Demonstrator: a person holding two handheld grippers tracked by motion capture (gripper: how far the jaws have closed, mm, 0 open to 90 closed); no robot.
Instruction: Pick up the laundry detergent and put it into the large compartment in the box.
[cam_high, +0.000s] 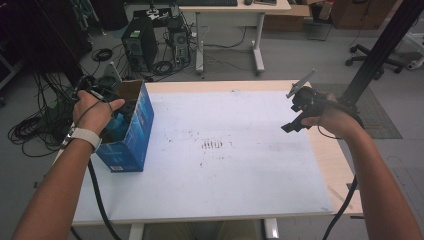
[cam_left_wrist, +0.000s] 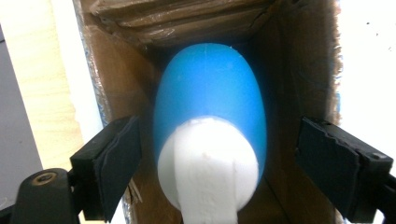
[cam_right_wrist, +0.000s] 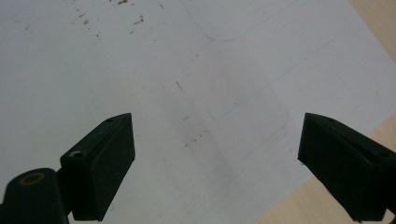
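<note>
An open blue cardboard box (cam_high: 136, 131) stands at the left edge of the white sheet (cam_high: 235, 170). Inside it lies a rounded blue object with a white end (cam_left_wrist: 210, 107). My left gripper (cam_left_wrist: 219, 140) points down into the box, one jaw on each side of that object with a gap on both sides, so it is open. In the high view the left gripper (cam_high: 115, 120) sits at the box mouth under the person's hand. My right gripper (cam_high: 292, 125) hovers near the sheet's right edge, and its jaws (cam_right_wrist: 215, 154) stand wide open over bare sheet with nothing between them.
The white sheet covers most of a wooden table (cam_high: 332, 165). Behind the table on the floor are a computer tower (cam_high: 140, 47), tangled cables (cam_high: 35, 130) and a white desk (cam_high: 230, 20). A black post (cam_high: 375, 55) rises at the right.
</note>
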